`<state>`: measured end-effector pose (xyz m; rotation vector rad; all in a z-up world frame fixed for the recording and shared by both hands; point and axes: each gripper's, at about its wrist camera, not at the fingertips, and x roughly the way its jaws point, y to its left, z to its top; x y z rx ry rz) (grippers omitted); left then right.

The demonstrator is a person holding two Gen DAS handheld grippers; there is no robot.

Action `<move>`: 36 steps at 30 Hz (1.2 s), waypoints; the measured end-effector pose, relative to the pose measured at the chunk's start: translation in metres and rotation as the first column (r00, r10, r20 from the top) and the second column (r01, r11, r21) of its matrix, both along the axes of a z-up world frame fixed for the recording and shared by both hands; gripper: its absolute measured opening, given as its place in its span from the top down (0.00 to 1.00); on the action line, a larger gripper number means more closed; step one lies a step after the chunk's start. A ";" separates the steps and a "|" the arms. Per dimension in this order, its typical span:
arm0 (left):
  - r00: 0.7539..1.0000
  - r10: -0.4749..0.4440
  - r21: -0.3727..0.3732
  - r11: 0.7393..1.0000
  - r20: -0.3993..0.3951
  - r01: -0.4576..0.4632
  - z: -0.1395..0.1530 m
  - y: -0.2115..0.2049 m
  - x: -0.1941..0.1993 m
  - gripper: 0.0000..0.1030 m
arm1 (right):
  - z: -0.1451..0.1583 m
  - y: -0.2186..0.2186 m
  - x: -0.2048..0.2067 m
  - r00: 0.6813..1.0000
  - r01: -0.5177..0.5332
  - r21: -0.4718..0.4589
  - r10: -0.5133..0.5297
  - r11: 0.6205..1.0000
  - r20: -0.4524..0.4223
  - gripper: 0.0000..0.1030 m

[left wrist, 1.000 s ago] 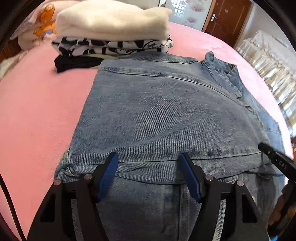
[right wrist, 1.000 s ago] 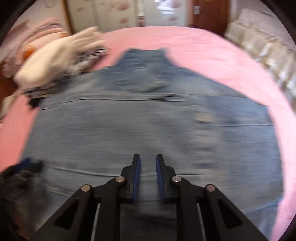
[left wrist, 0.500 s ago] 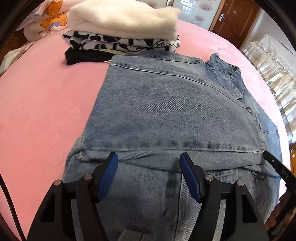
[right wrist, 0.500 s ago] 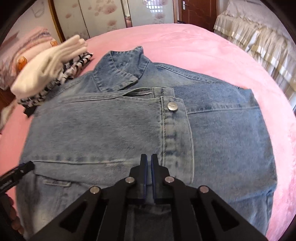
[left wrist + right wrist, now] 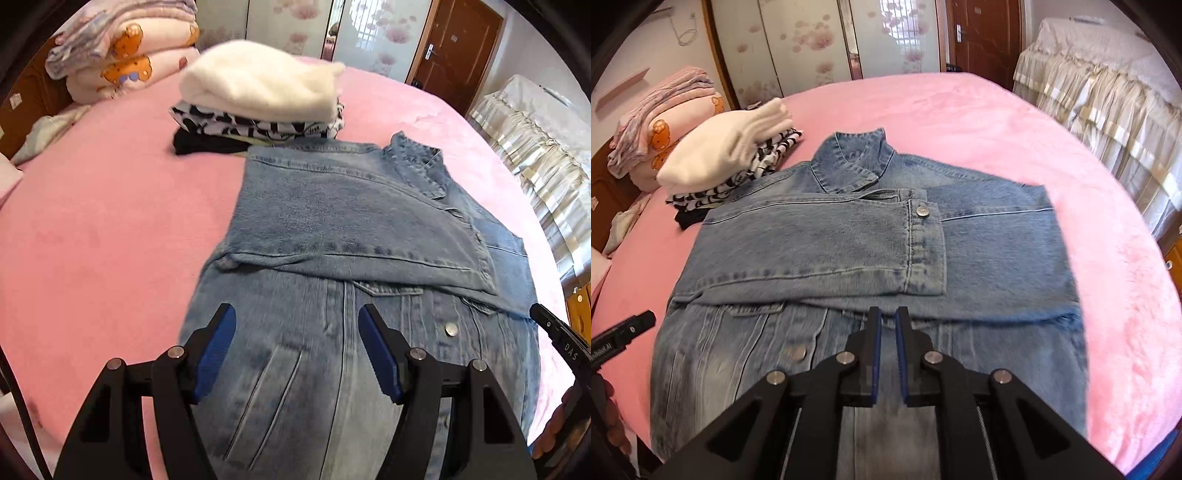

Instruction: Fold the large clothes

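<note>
A denim jacket (image 5: 871, 258) lies front up on the pink bed (image 5: 997, 140), its collar (image 5: 853, 162) toward the far edge and its hem toward the near edge. One sleeve (image 5: 820, 251) is folded flat across the chest, the cuff with its metal button (image 5: 922, 211) resting near the jacket's middle; a second button (image 5: 450, 328) shows lower on the front placket.

Left tongs (image 5: 295, 350): jaws wide apart, nothing between the blue pads, hanging above the lower front of the jacket without touching it. Right tongs (image 5: 888, 347): jaws nearly together with only a thin gap, having just opened a little; no cloth is between them, and they hang above the jacket's lower middle, just below the folded sleeve's edge.

Toward the bed's far left corner, touching the jacket's shoulder, stands a stack of folded clothes (image 5: 258, 110): a white fleece on top, a black-and-white print under it, a black garment at the bottom. Rolled bedding with a bear print (image 5: 122, 62) sits at the far left edge. No containers are in view.
</note>
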<state>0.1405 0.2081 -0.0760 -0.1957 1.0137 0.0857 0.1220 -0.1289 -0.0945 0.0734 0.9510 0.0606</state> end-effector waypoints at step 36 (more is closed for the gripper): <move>0.990 -0.026 -0.083 0.996 -0.137 0.015 -0.082 0.084 -0.147 0.27 | -0.057 -0.144 -0.191 0.993 -0.007 0.074 0.016 0.997 -0.121 0.65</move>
